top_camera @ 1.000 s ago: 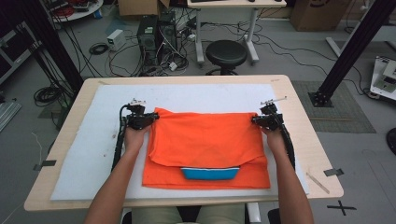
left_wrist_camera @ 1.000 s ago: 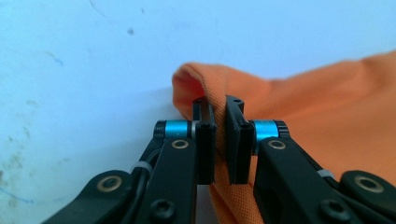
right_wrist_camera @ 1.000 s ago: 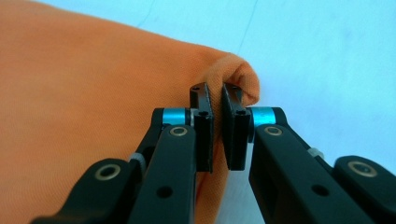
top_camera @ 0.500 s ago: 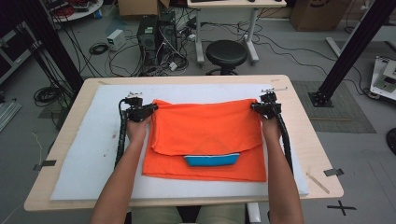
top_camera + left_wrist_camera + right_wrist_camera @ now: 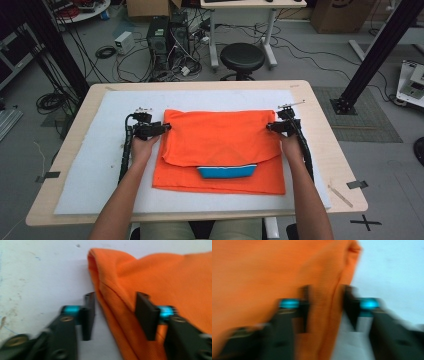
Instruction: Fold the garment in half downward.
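Where blur smears the right gripper [image 5: 325, 312], fingers closing astride orange cloth [image 5: 220, 142] edge, left gripper [image 5: 115, 315] fingers spread astride its fold

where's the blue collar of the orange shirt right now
In the high view the blue collar peeks out under the folded-over flap of the orange shirt, near its front middle, on the white mat.

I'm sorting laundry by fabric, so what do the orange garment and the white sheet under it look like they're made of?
The orange garment looks like a matte knit, probably cotton or a blend: fine ribbing and soft folded edges show. The white sheet looks like thin matte foam or felt padding, flat with faint smudges; which one is unclear.
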A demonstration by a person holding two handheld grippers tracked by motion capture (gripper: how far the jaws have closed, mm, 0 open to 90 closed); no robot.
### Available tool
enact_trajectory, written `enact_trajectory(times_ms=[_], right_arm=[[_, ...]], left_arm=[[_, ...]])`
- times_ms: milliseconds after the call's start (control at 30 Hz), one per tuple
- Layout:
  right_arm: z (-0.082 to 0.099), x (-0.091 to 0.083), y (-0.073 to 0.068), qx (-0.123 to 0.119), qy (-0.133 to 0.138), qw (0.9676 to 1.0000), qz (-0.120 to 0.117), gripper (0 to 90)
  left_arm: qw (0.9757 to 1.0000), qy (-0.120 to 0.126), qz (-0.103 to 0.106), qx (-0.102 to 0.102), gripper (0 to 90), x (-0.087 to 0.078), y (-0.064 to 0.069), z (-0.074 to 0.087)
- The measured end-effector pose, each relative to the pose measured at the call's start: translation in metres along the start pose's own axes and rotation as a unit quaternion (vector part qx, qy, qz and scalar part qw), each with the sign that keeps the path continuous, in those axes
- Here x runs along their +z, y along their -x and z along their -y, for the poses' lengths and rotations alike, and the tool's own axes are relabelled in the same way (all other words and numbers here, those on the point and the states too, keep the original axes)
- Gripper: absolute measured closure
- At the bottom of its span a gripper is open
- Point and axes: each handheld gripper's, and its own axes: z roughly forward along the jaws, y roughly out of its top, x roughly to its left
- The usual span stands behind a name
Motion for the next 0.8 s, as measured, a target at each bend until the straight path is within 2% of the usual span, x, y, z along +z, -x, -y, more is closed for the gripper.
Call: enact_trajectory(times_ms=[33,67,100,167,200,333,400,433,467,500,533,600,633,800], right_arm=[[-0.001,0.001,-0.003,-0.015,-0.002,0.9998,0.011,83.9],[-0.002,0.001,-0.003,-0.019,-0.003,0.9998,0.012,84.5],[-0.003,0.001,-0.002,-0.018,0.000,0.9998,0.011,84.9],[-0.005,0.003,0.002,-0.020,0.013,0.9992,0.032,85.3],[-0.006,0.003,0.003,-0.015,0.020,0.9991,0.034,85.4],[-0.015,0.007,0.005,-0.011,0.048,0.9971,0.057,85.3],[-0.018,0.009,0.007,0.003,0.062,0.9968,0.051,84.3],[-0.017,0.009,0.009,0.014,0.066,0.9968,0.043,80.8],[-0.016,0.008,0.010,0.023,0.067,0.9970,0.031,73.3],[-0.014,0.006,0.011,0.025,0.068,0.9969,0.032,63.0],[-0.013,0.003,0.011,0.020,0.067,0.9969,0.036,60.0],[-0.006,-0.006,0.009,0.010,0.082,0.9959,0.037,56.7],[-0.003,-0.012,0.007,0.007,0.088,0.9954,0.037,56.2],[0.018,-0.034,-0.003,-0.024,0.095,0.9948,0.029,56.3]], left_arm=[[1.0000,0.000,0.000,0.007,78.0,0.000,0.003,0.000],[0.9999,0.000,-0.010,0.004,84.2,0.000,0.006,0.000],[0.9999,0.001,-0.014,-0.003,85.1,0.000,0.007,-0.001],[0.9994,0.010,-0.021,-0.025,85.7,0.000,0.007,-0.001],[0.9988,0.019,-0.025,-0.036,85.8,0.001,0.007,-0.002],[0.9979,0.028,-0.033,-0.048,85.7,0.008,0.008,-0.008],[0.9975,0.041,-0.027,-0.051,84.9,0.009,0.006,-0.009],[0.9974,0.042,-0.024,-0.053,80.3,0.008,0.005,-0.009],[0.9976,0.040,-0.022,-0.051,70.9,0.007,0.003,-0.008],[0.9976,0.041,-0.023,-0.050,63.1,0.005,0.002,-0.007],[0.9977,0.043,-0.021,-0.049,58.6,0.002,0.001,-0.006],[0.9975,0.047,-0.016,-0.050,52.2,-0.005,-0.001,-0.003],[0.9978,0.049,-0.013,-0.043,50.4,-0.011,0.000,-0.001],[0.9982,0.054,0.010,-0.021,47.5,-0.030,0.005,0.008]])
